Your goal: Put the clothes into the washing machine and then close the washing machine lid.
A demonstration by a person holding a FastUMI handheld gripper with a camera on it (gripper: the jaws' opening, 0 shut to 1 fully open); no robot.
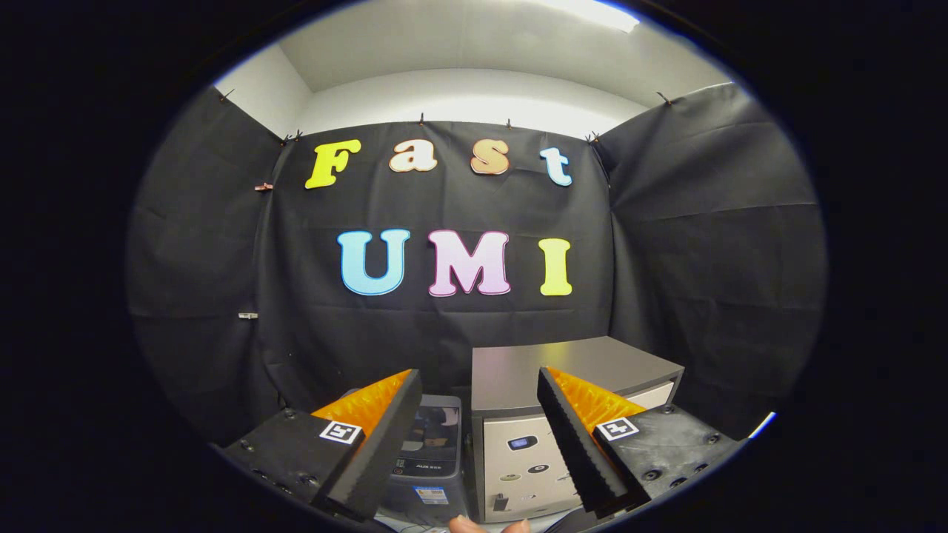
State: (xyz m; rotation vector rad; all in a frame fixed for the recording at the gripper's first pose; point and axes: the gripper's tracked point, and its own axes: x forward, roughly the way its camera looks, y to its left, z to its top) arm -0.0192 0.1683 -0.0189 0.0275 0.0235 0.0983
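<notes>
My gripper (480,385) is open, its two fingers spread wide with nothing between them. Beyond the fingers, low down, stands a small grey washing machine (431,459) with a dark lid panel on top; the left finger hides its left side. Whether the lid is up or down I cannot tell. No clothes are visible. A person's fingertips (489,525) show just below, between the fingers.
A boxy grey-topped cabinet (563,370) with a pale front stands right next to the washing machine, beyond the right finger. The black cloth wall closes the booth behind both and on either side.
</notes>
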